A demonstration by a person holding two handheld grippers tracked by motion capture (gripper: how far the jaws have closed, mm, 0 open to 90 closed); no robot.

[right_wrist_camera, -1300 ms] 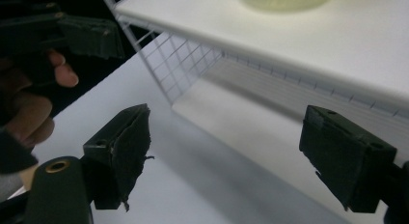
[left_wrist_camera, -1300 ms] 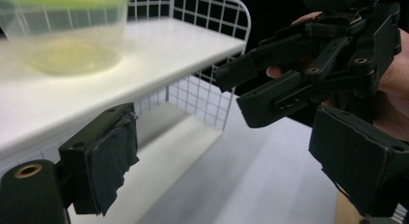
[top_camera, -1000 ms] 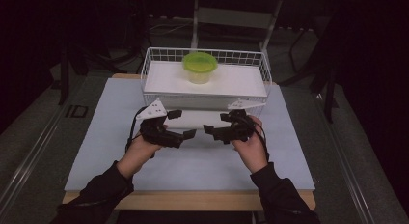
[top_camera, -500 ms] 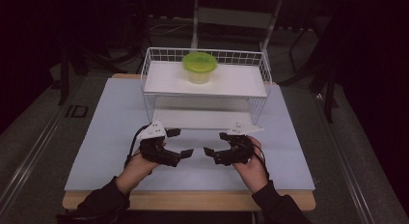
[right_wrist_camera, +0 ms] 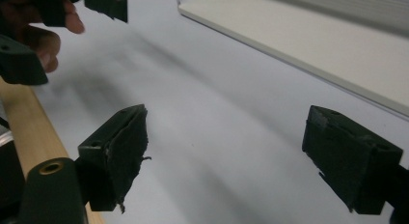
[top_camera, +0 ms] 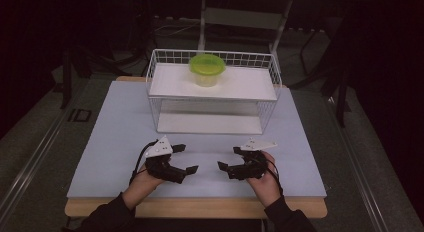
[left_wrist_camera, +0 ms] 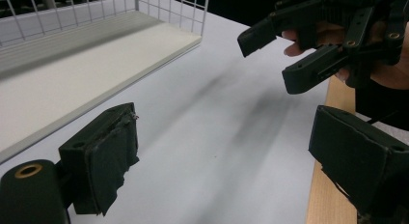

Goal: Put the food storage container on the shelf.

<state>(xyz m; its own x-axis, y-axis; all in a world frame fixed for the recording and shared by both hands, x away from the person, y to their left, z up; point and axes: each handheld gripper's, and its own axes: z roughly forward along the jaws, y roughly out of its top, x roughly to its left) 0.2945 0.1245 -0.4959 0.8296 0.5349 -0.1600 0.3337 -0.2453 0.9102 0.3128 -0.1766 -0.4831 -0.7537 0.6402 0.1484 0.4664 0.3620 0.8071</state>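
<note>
Both hands have drawn back toward the counter's (top_camera: 120, 142) near edge; left gripper (top_camera: 189, 159) and right gripper (top_camera: 226, 159) gape empty, the green-lidded plastic tub (top_camera: 207, 70) lying well ahead on the white wire rack (top_camera: 272, 74), about equally far from both.

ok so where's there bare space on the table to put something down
Bare mat lies between the white wire shelf rack and the two hand-held grippers, left and right, and along both sides of the rack. The rack's lower board is bare too. The top shelf holds a green-lidded plastic container; the near edge is crowded by hands.
</note>
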